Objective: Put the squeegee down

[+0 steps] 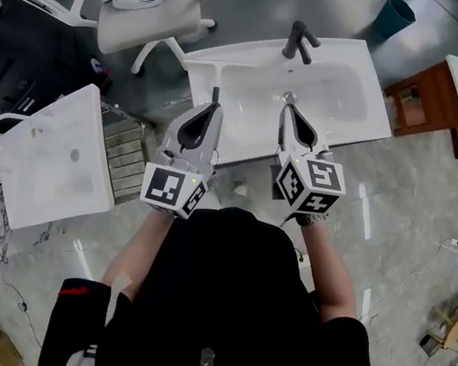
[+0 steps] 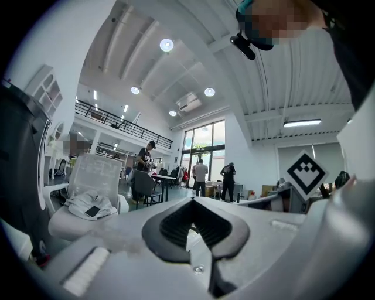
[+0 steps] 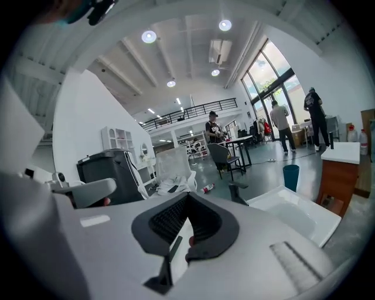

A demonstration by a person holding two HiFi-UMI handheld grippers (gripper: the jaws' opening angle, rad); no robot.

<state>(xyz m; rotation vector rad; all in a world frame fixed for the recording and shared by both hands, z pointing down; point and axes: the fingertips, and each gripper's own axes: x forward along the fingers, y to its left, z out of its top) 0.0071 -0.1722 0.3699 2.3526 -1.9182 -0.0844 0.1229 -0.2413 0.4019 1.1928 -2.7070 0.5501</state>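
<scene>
No squeegee shows in any view. In the head view both grippers are held side by side above the near rim of a white sink basin (image 1: 347,111) with a black faucet (image 1: 300,41). My left gripper (image 1: 215,98) is shut, its tips meeting with nothing between them; its own view shows the closed jaws (image 2: 193,200) pointing level into the hall. My right gripper (image 1: 285,109) is also shut and empty, tilted slightly down toward the basin (image 3: 293,214), with its tips (image 3: 186,195) together.
A white office chair (image 1: 146,5) with cloth and a phone on it stands behind the basin at the left. A second white basin (image 1: 57,161) lies at the left. A wooden cabinet (image 1: 427,103) and a teal bin (image 1: 397,16) stand at the right. People stand far off.
</scene>
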